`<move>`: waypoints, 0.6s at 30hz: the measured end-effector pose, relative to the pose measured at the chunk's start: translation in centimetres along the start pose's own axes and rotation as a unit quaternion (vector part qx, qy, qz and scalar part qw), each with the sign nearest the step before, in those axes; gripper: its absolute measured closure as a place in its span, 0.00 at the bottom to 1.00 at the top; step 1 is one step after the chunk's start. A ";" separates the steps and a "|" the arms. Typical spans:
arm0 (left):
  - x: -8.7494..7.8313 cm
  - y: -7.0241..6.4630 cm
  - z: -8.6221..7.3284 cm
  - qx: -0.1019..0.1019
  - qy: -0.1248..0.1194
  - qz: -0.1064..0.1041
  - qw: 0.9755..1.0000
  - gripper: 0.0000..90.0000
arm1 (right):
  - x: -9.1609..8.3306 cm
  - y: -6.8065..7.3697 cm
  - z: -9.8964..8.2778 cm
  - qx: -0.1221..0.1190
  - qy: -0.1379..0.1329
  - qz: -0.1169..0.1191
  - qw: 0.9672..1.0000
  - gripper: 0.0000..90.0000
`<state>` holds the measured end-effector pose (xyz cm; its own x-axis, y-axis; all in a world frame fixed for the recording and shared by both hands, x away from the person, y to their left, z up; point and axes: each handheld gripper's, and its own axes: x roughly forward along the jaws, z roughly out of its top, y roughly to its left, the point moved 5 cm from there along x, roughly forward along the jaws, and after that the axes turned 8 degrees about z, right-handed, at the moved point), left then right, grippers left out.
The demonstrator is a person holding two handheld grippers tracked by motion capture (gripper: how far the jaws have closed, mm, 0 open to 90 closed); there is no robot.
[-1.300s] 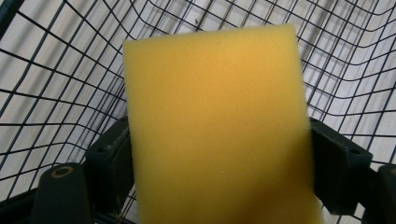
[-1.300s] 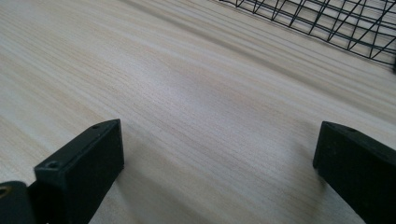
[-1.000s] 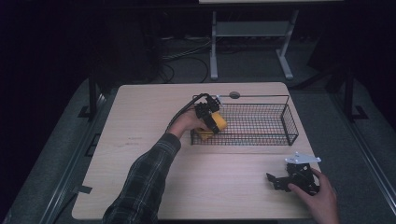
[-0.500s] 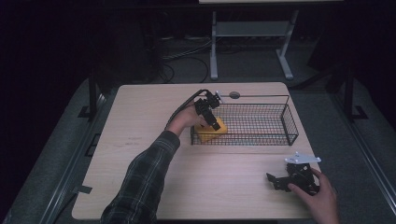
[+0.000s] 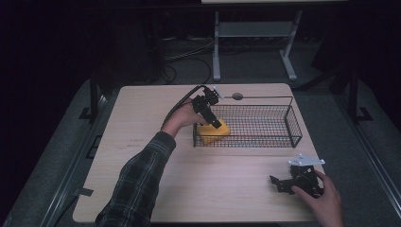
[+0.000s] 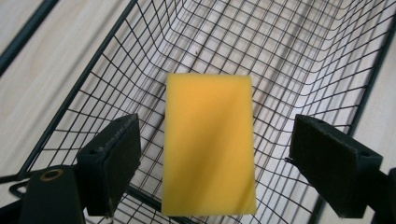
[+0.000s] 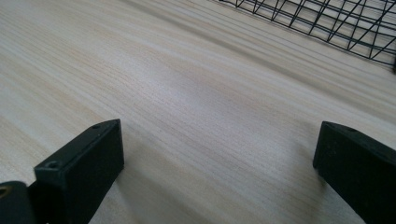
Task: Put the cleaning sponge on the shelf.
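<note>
Nearest to the person, down at the near right corner of the table (image 5: pixel 142 142), the right hand (image 5: pixel 324 201) is resting with the right gripper (image 5: pixel 283 182) low on the wood. Its jaws are spread wide with nothing but bare tabletop between them, which the right gripper view makes pretty obvious. The grey plate (image 5: pixel 306 161) sits on top of it, and the jaws point roughly left across the table.

Further in, a plaid sleeve (image 5: pixel 137 184) comes up from the near edge on the left side and reaches toward the middle of the table. That left hand (image 5: pixel 182 119) holds the left gripper (image 6: pixel 215 154) over the left end of the basket (image 5: pixel 265 142), angled down into it. Its jaws are open too, one on each side of the sponge (image 6: pixel 209 142) but clear of it, with a visible gap on both sides, so it isn't gripping anything.

The sponge is a yellow rectangular block inside the wire basket, right at its left end, against the near left corner. In the left gripper view its long axis runs straight away from the gripper, in line with the jaws. From the high view it looks tipped rather than flat, but I can't tell whether it's resting on the mesh.

The basket's long side runs left to right on the far half of the table. Just past its far rim is a small grey disc (image 5: pixel 237 96).
</note>
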<state>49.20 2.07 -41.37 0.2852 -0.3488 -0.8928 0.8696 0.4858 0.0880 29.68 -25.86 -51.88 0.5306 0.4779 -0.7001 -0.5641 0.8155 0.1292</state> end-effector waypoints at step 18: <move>-2.8 -0.8 -2.1 -0.027 -0.030 0.006 0.999 0.18 | 0.0 0.0 0.0 0.000 0.001 -0.001 1.000 0.01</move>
<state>46.88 4.29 -39.88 0.3211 -0.3896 -0.8632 0.8435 0.5320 0.0737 29.67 -25.88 -51.90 0.5301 0.4759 -0.7018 -0.5632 0.8164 0.1282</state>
